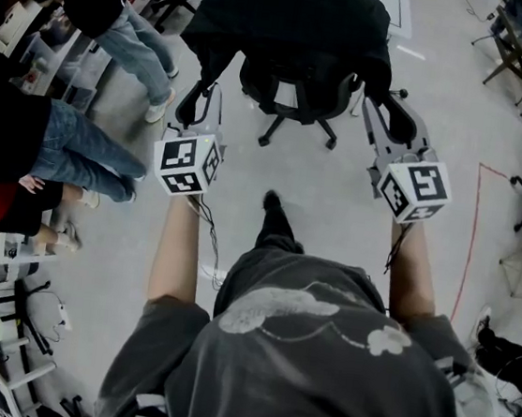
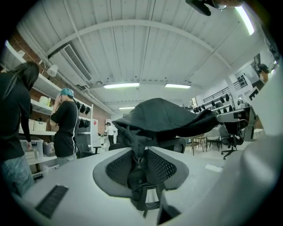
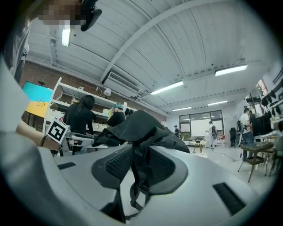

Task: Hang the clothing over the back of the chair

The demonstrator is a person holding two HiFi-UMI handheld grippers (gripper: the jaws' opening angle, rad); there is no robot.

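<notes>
Pale, smooth floor (image 1: 335,221) spreads through a workshop with a ribbed white ceiling (image 2: 132,48) and wall shelves (image 3: 53,108). At far left stand at least two people (image 1: 88,158) in jeans. One left gripper (image 1: 203,101) holds its mesh-padded jaws apart and empty. Just beyond, one black office chair (image 1: 297,103) carries one dark, limp garment (image 1: 294,18) draped over its back. One right gripper (image 1: 386,110) likewise stands with jaws apart, gripping nothing.

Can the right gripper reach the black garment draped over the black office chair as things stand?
Probably yes. The right gripper is open beside the black garment on the black office chair; in its own view fabric hangs between its jaws, nothing in the way.
</notes>
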